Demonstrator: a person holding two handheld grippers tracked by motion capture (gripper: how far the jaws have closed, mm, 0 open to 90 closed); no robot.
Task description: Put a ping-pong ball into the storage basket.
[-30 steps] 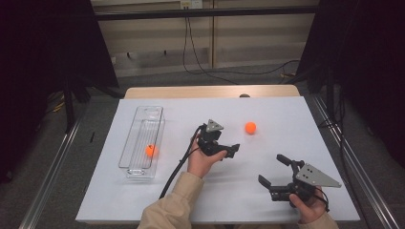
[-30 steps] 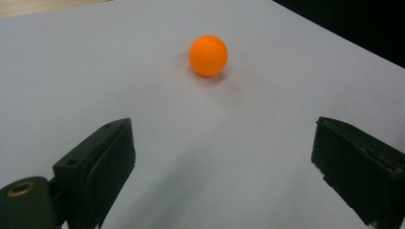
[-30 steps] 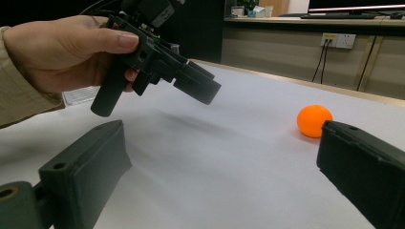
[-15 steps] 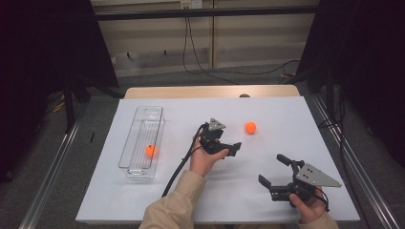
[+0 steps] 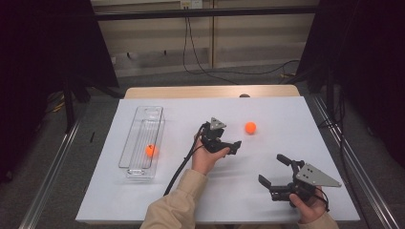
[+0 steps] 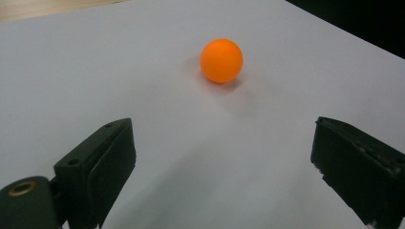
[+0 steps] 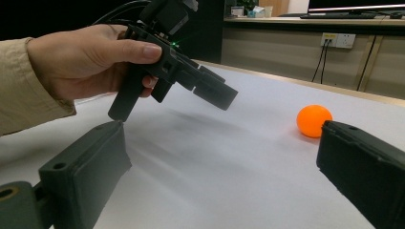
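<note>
- Orange balls: two; one (image 5: pixel 250 127) loose on the white surface (image 5: pixel 286 119) near the left tongs (image 5: pixel 231 146), one (image 5: pixel 151 150) inside the single clear tray (image 5: pixel 138 169)
- Tongs: two; left apart, empty; right tongs (image 5: pixel 276 172) apart, empty

A white table (image 5: pixel 143 200) carries a clear tray (image 5: pixel 131 143) and an orange ball (image 5: pixel 250 127).

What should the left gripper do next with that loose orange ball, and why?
Probably ease the left gripper forward until the loose orange ball sits between its jaws, then close. The jaws stand wide open and aimed at the ball, which lies on the white table ahead of them, untouched. Another orange ball already lies in the clear tray, so this one likely goes there.
</note>
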